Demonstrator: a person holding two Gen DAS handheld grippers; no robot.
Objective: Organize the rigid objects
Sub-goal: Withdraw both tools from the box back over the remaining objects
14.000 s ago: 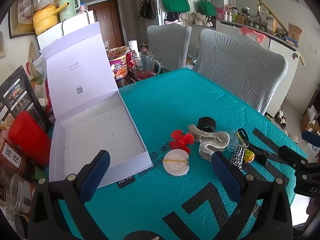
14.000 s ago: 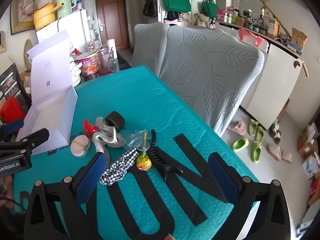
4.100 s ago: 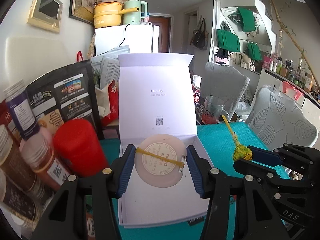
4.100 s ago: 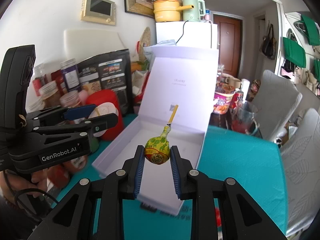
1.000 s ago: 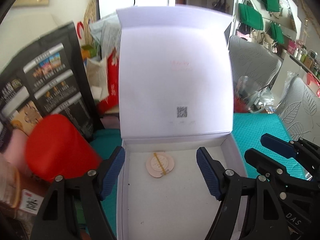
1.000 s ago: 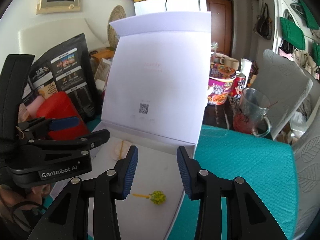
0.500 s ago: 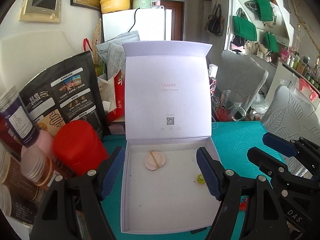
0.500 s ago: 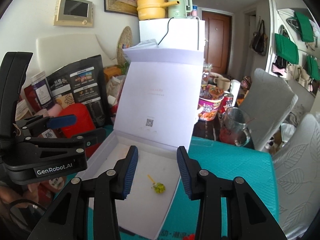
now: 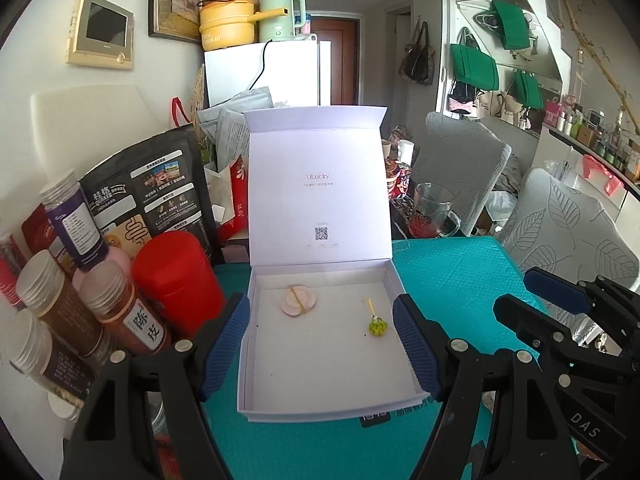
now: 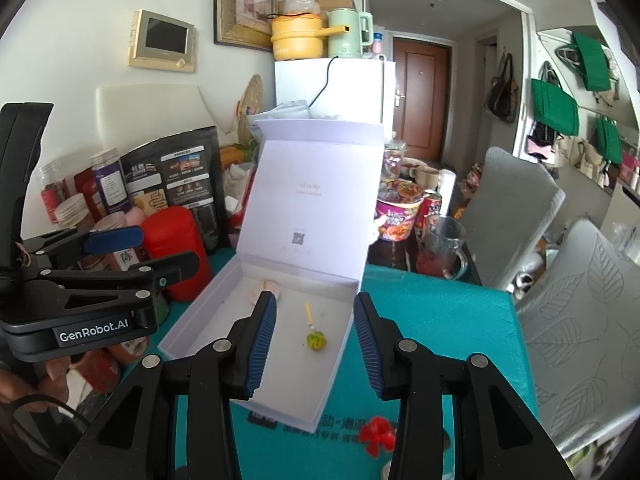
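Home dining area. A fridge [image 10: 334, 88] is carrying a pot [image 10: 298, 38] and kettle [image 10: 346, 32]; covered chairs [image 9: 460, 168] are flanking a table [image 9: 448, 268]. Handbags [image 9: 474, 66] are hanging by the door [image 10: 418, 96].

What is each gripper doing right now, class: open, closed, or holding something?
Left gripper: open, holding nothing.
Right gripper: open, holding nothing.

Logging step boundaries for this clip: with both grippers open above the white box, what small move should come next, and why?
Probably swing the right gripper back toward the red fan toy on the mat: the round disc and lollipop already lie in the box, and both grippers, left included, are empty.
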